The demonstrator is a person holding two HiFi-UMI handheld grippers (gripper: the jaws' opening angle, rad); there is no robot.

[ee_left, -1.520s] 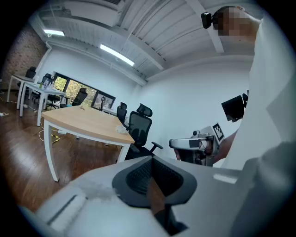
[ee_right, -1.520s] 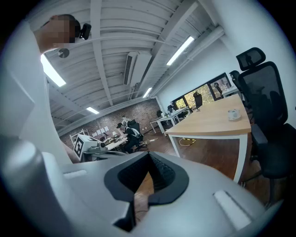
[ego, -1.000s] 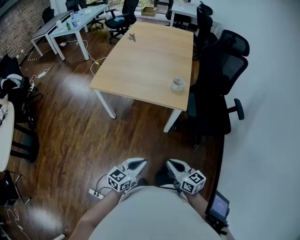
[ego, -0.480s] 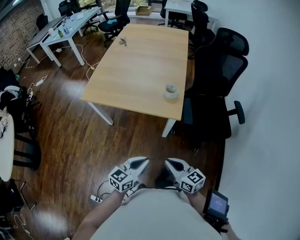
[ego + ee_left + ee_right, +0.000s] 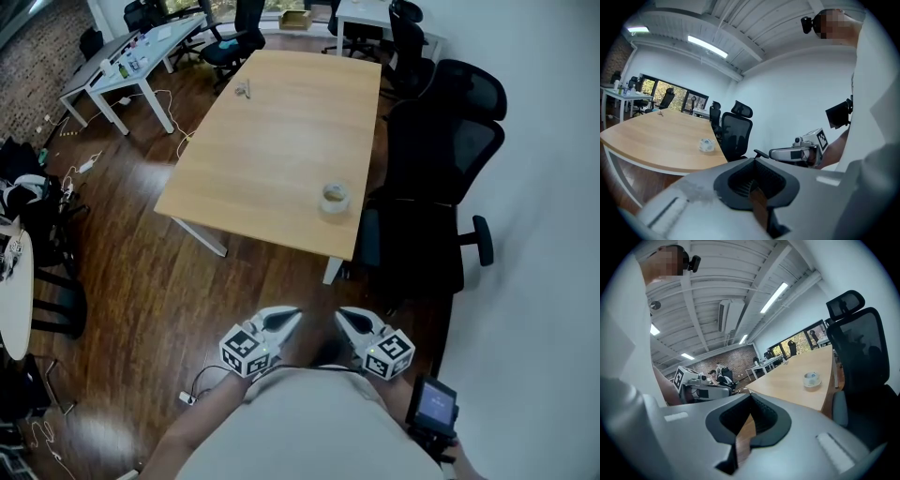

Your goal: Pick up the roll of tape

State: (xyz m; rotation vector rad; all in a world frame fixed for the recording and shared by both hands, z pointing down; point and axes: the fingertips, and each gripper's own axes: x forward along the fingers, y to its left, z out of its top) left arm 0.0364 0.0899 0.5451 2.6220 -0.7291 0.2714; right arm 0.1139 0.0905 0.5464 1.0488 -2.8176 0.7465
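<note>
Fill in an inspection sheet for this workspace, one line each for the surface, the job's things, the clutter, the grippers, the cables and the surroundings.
Surface: a wooden table, mostly bare.
Job's things: the roll of tape lies flat near the table's near right corner, untouched.
Clutter: one small object at the table's far end, too small to identify.
Grippers: the left gripper and the right gripper are both shut and empty, held close to the person's body, short of the table.
Cables: a power strip with its lead on the floor; loose cables by the far desks.
Surroundings: black office chairs along the table's right side; a white wall beyond.
</note>
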